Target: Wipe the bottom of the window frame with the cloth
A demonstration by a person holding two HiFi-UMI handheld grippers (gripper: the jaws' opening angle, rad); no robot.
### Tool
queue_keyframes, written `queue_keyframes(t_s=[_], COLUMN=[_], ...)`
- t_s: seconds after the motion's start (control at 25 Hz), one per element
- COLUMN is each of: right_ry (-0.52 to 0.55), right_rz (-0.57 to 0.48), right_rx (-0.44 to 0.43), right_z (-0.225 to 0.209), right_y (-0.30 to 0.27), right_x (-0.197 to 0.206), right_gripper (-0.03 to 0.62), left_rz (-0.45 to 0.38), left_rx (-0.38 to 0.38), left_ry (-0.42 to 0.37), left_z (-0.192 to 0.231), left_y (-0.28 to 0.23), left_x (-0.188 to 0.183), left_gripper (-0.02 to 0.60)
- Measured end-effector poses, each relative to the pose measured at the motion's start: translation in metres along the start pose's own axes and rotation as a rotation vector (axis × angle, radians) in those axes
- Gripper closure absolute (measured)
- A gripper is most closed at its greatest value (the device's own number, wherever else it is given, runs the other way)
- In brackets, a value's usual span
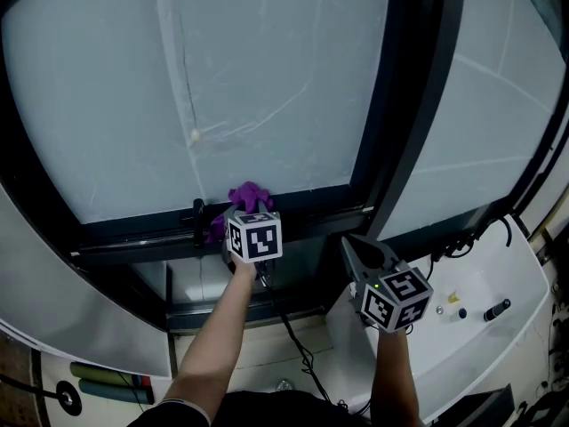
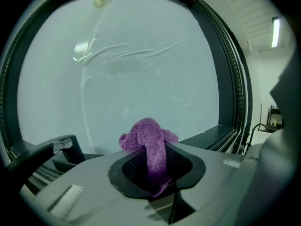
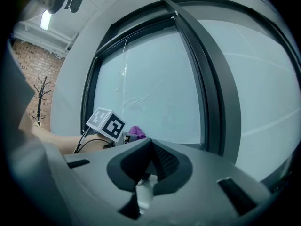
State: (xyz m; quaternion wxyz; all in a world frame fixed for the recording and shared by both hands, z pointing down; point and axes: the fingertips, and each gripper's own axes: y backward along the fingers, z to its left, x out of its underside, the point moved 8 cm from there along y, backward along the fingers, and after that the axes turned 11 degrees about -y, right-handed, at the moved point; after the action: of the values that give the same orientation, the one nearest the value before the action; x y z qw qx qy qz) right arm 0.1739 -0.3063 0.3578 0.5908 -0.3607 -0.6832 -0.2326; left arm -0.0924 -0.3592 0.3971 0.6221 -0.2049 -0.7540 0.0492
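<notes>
**Observer:** Because the right gripper point(image 1: 360, 254) hangs nearest the person, note it first. Its claw is clenched on nothing, and it is held off to the right beside the white ledge point(image 1: 498, 327), well apart from the work.

**Recorder:** And the left gripper point(image 1: 236, 213)?

**Observer:** It is further out, with its claw grasping the purple cloth point(image 2: 149, 135). Only a narrow tail runs down between the jaws. The rest is bunched in a wad above the tips.

**Recorder:** Where does the wad sit?

**Observer:** It sits at the bottom rail of the window frame point(image 1: 311, 213), where the rail meets the glass point(image 1: 222, 78). It looks to be touching. A small black latch point(image 1: 197, 213) stands just to its left.

**Recorder:** What are the risks?

**Observer:** There are four.
- The hold is thin, so a firm drag along the rail could pull the tail free and drop the cloth.
- A stroke to the left meets the latch, where the wad may snag or ride over and leave that stretch unwiped.
- If the wad rolls aside, hard jaw tips could scrape the rail or knock the glass.
- The cable point(image 1: 293, 345) hanging below the left gripper could catch on a long sweep.

**Recorder:** Anything about the wipe itself?

**Observer:** A bunched cloth touches little of the rail, so streaks are likely.
</notes>
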Motion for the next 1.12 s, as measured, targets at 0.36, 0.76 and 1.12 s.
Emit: queue_keyframes(t_s=[0.36, 0.76, 1.12], right_ry=[-0.013, -0.032, -0.037], right_rz=[-0.005, -0.02, -0.034], right_rx=[0.044, 0.106, 0.171], right_z=[-0.024, -0.056, -0.077], right_y=[0.014, 0.031, 0.047], right_x=[-0.002, -0.004, -0.008], right_gripper=[0.579, 0.579, 0.579], left_rz=[0.01, 0.016, 0.019], left_rx=[0.07, 0.169, 0.247], left_ry=[-0.037, -0.089, -0.122], left_z=[-0.042, -0.098, -0.142], left_y=[-0.012, -0.027, -0.039], left_x=[-0.017, -0.04, -0.057], left_gripper=[0.492, 0.494, 0.494])
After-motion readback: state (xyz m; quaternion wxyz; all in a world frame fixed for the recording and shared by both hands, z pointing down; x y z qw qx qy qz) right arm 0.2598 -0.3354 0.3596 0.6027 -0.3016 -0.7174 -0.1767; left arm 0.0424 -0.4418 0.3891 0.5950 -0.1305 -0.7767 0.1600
